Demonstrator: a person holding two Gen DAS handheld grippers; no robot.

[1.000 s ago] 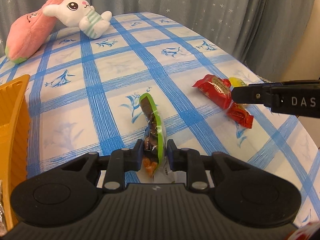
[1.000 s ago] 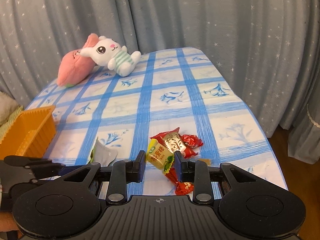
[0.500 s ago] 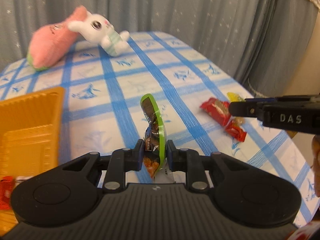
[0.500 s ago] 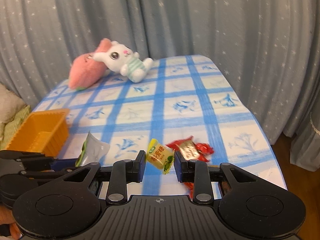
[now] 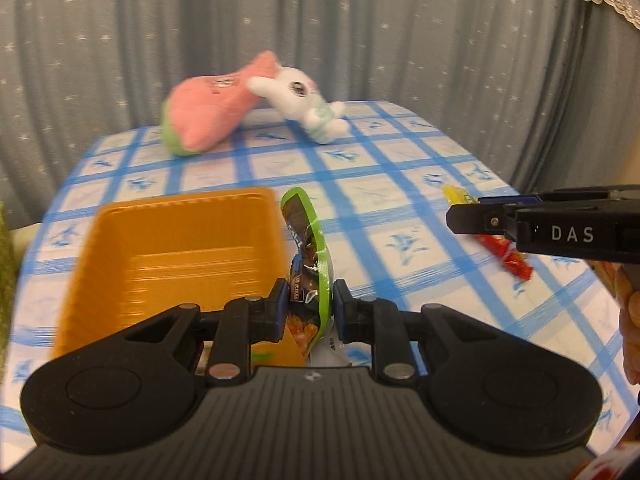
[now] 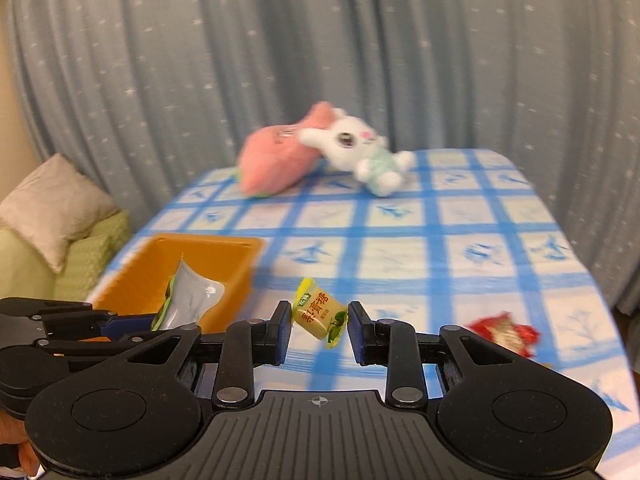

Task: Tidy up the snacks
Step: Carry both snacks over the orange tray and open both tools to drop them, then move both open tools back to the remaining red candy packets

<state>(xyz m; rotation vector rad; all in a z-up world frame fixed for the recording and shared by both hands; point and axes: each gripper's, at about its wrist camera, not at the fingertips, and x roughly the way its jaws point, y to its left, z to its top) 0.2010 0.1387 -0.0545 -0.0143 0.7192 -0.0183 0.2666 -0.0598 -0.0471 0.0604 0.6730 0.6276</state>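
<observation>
My left gripper [image 5: 307,306] is shut on a green-edged snack pouch [image 5: 308,252], held upright just right of the orange basket [image 5: 176,248]. From the right wrist view the same pouch [image 6: 188,294] shows its silver back over the basket [image 6: 224,258], with the left gripper [image 6: 156,322] at the lower left. My right gripper [image 6: 318,330] is shut on a yellow wrapped candy [image 6: 320,312] held above the tablecloth. That gripper [image 5: 456,216] enters the left wrist view from the right. Red snack packets [image 6: 506,332] lie on the cloth at the right [image 5: 508,254].
A pink plush [image 5: 208,114] and a white rabbit plush [image 5: 308,102] lie at the table's far end, before a grey star-print curtain. The blue-checked tablecloth [image 6: 460,256] drops off at the right edge. A sofa with cushions [image 6: 52,216] stands to the left.
Both grippers have lifted and swung left toward the orange basket, each still holding its snack. The basket now fills the left middle; the red packets fall away to the right.
</observation>
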